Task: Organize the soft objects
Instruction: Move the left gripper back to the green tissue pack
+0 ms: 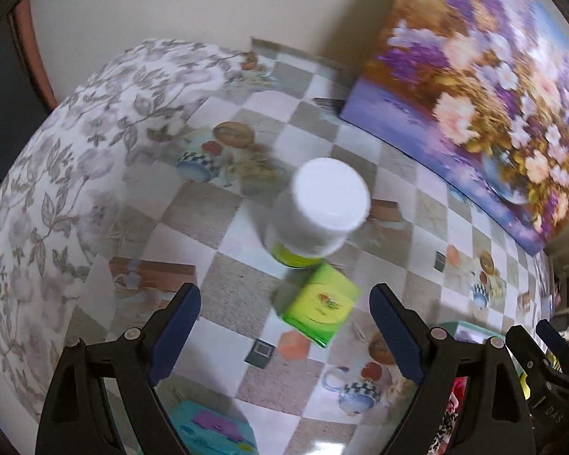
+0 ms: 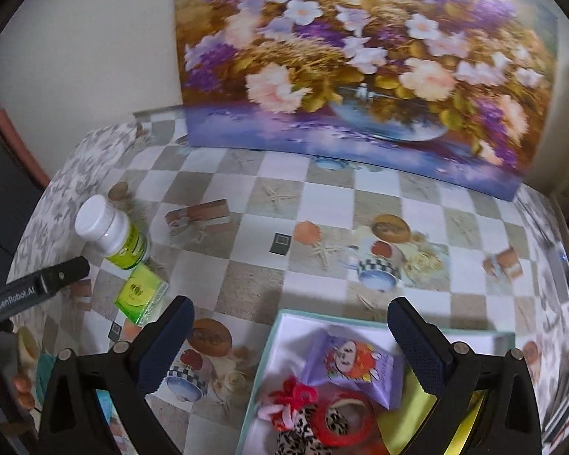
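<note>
My left gripper (image 1: 284, 326) is open and empty, just above a small green box (image 1: 320, 309) on the checkered tablecloth. A white-capped bottle with a green label (image 1: 318, 216) stands just beyond the box. My right gripper (image 2: 290, 335) is open and empty over a shallow light-blue box (image 2: 280, 326). That box holds a purple packet with a face print (image 2: 354, 360), red and pink hair ties (image 2: 288, 398), a leopard scrunchie (image 2: 303, 428) and a yellow-green cloth (image 2: 417, 417). The bottle (image 2: 108, 229), green box (image 2: 142, 294) and left gripper's finger (image 2: 45, 282) show at left.
A large flower painting (image 2: 360, 57) leans against the wall at the table's back. A floral cloth (image 1: 68, 159) covers the table's left part. A turquoise item (image 1: 208, 432) lies below my left gripper. The right gripper's fingers (image 1: 542, 349) show at the lower right in the left wrist view.
</note>
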### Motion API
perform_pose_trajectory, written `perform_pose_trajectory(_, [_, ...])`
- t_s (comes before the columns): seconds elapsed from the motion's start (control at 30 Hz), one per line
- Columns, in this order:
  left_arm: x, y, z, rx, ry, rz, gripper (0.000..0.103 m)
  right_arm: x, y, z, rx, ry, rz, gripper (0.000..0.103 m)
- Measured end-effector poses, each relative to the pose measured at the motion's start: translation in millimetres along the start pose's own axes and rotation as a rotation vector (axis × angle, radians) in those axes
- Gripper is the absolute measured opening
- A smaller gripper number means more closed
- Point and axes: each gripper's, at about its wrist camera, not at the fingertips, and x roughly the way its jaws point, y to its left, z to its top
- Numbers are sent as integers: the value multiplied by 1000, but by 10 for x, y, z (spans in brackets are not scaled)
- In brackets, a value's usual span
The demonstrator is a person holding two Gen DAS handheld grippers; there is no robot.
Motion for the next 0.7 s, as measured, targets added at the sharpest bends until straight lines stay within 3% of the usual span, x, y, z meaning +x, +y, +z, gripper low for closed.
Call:
perform_pose_trajectory(0.17, [49, 107, 47, -35, 14, -16, 91, 104, -160, 89, 5, -3, 34, 103])
perform_pose_trajectory(0.37, [5, 52, 71, -1, -14, 96, 91, 222, -440, 144, 33, 10, 72, 103])
perform_pose_trajectory(0.53, [-22, -2, 69, -7, -10, 76, 91, 245, -615, 147, 48, 15, 97, 103])
perform_pose_trajectory(0.7, [58, -242, 34, 72, -11, 148, 91, 265, -685, 83, 61, 26, 121, 103])
